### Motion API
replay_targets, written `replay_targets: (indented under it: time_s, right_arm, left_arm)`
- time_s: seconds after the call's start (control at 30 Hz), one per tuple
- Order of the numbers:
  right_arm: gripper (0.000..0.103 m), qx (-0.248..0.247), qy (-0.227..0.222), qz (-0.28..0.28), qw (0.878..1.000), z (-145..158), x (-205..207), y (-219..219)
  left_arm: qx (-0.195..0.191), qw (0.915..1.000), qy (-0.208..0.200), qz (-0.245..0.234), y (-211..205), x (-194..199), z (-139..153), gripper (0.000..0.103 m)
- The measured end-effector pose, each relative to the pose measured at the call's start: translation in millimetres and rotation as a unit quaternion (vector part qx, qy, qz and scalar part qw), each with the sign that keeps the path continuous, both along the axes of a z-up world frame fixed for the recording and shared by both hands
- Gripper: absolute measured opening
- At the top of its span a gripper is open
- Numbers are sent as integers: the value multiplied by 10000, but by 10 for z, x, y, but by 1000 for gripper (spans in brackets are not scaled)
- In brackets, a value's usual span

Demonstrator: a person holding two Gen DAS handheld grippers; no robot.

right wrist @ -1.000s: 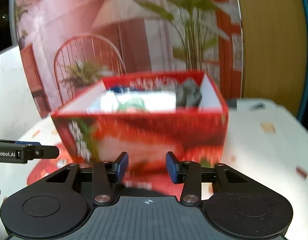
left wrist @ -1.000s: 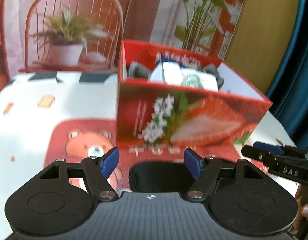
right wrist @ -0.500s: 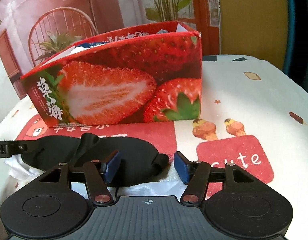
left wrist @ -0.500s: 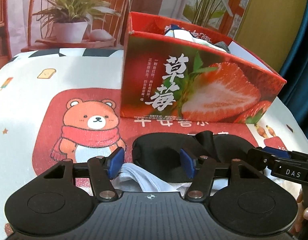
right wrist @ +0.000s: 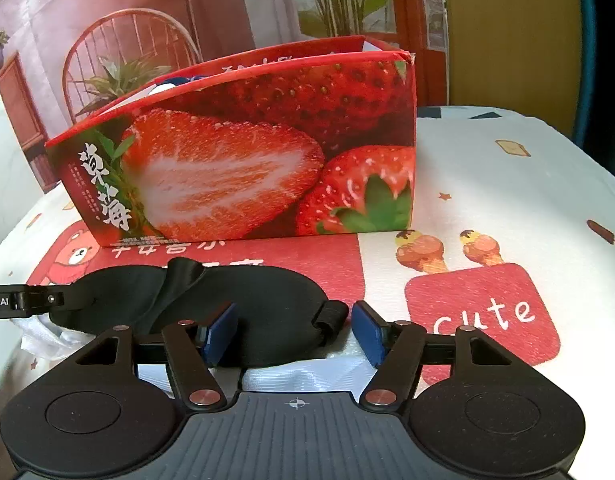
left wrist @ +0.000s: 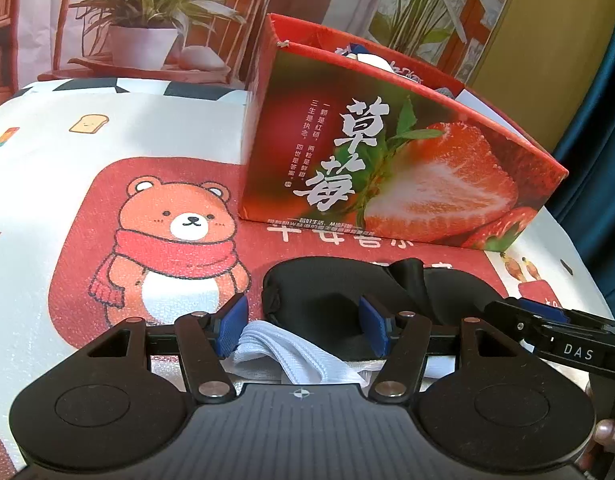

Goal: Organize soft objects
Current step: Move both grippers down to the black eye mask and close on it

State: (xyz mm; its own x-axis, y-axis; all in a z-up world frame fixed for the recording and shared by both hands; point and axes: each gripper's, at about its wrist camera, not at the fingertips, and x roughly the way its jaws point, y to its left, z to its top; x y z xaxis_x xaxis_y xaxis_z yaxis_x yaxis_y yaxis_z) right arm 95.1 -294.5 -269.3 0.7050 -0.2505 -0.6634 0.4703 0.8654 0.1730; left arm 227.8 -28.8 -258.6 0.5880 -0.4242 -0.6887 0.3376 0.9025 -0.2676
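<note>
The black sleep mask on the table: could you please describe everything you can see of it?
The sleep mask is matte black, soft padded fabric, with two rounded eye lobes and a raised fold of strap across its middle, plus a strap loop at one end. It lies flat on the printed tablecloth in front of the strawberry box, partly over a white cloth. The open left hand-held gripper and right hand-held gripper each straddle an end; contact is unclear.
</note>
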Motion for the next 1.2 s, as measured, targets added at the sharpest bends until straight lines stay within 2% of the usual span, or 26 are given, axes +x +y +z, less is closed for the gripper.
replay_targets:
  time_s: [0.63, 0.83, 1.03, 1.2]
  right_arm:
    - [61, 377, -10, 202, 9991, 38, 107, -12]
    - [51, 612, -119, 353, 9974, 99, 166, -72]
    - [40, 337, -199, 738, 9965, 248, 235, -11]
    - [31, 44, -238, 1080, 9939, 383, 270, 73]
  left_arm:
    - [-42, 10000, 5, -51, -10, -21, 2, 62]
    - [-184, 9997, 155, -35, 10, -4, 12, 62]
    - [-479, 9978, 455, -28, 86, 41, 36, 61]
    - [-642, 9965, 532, 5, 152, 53, 67, 50]
